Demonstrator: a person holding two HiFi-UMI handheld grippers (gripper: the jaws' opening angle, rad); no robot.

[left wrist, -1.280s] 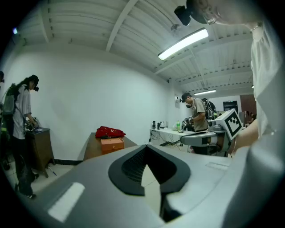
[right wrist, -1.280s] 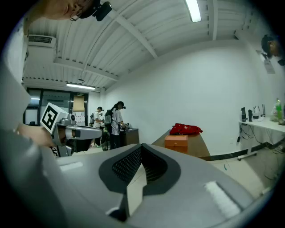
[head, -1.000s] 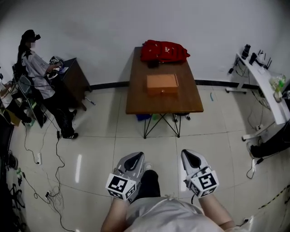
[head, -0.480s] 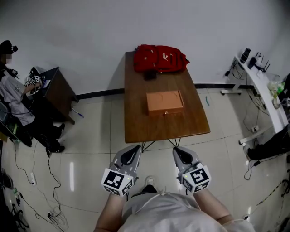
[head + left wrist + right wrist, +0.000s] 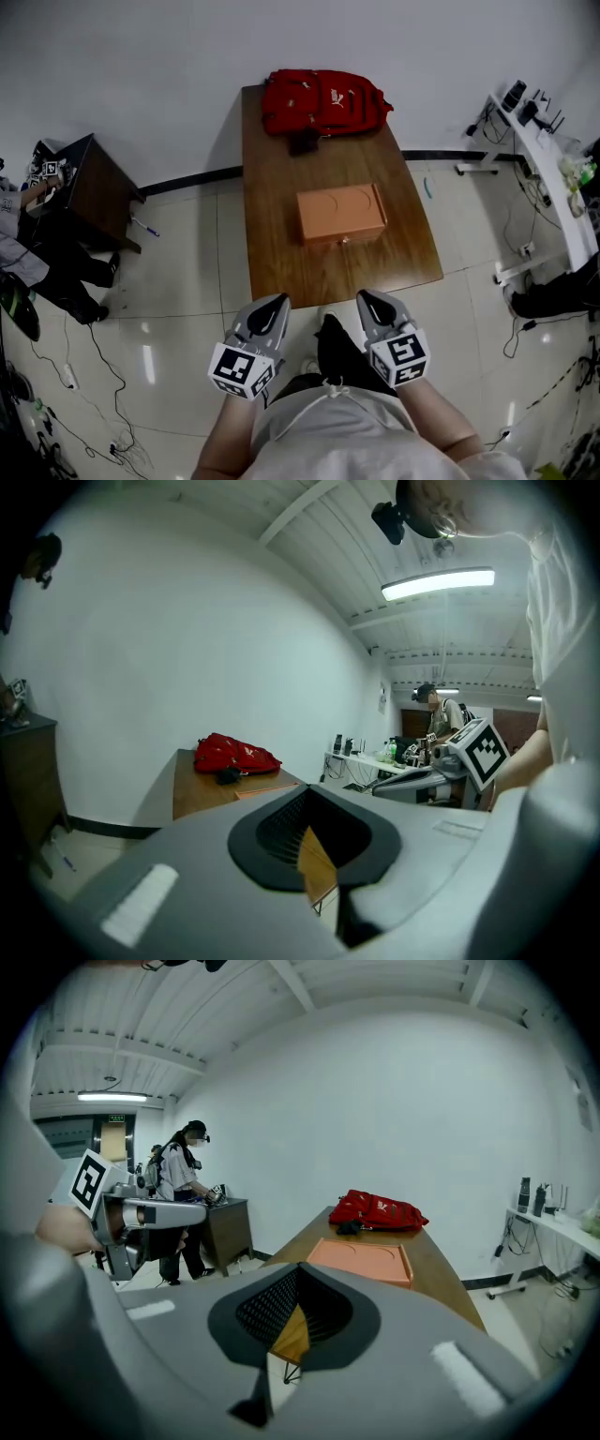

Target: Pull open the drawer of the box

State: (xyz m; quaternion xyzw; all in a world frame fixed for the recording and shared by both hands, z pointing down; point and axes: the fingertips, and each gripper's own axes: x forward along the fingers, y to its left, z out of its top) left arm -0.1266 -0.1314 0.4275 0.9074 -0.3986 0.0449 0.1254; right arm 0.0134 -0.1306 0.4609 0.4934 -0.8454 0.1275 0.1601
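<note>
An orange box (image 5: 341, 214) lies flat in the middle of a brown wooden table (image 5: 281, 253). Its drawer front faces me, pushed in, with a small knob (image 5: 343, 241). The box also shows ahead in the right gripper view (image 5: 361, 1261). My left gripper (image 5: 275, 302) and right gripper (image 5: 367, 296) are held side by side near my body, short of the table's near edge and well apart from the box. Both are shut with nothing between the jaws. In the left gripper view the left gripper (image 5: 314, 855) points past the table's left side.
A red backpack (image 5: 323, 100) with a small black item (image 5: 302, 142) lies at the table's far end. A dark cabinet (image 5: 80, 183) and a seated person (image 5: 19, 248) are to the left. A white desk (image 5: 548, 155) stands at the right; cables lie on the floor.
The table and box have come nearer and lower in the head view as I moved toward them. Both grippers stay shut and keep their place in front of my body.
</note>
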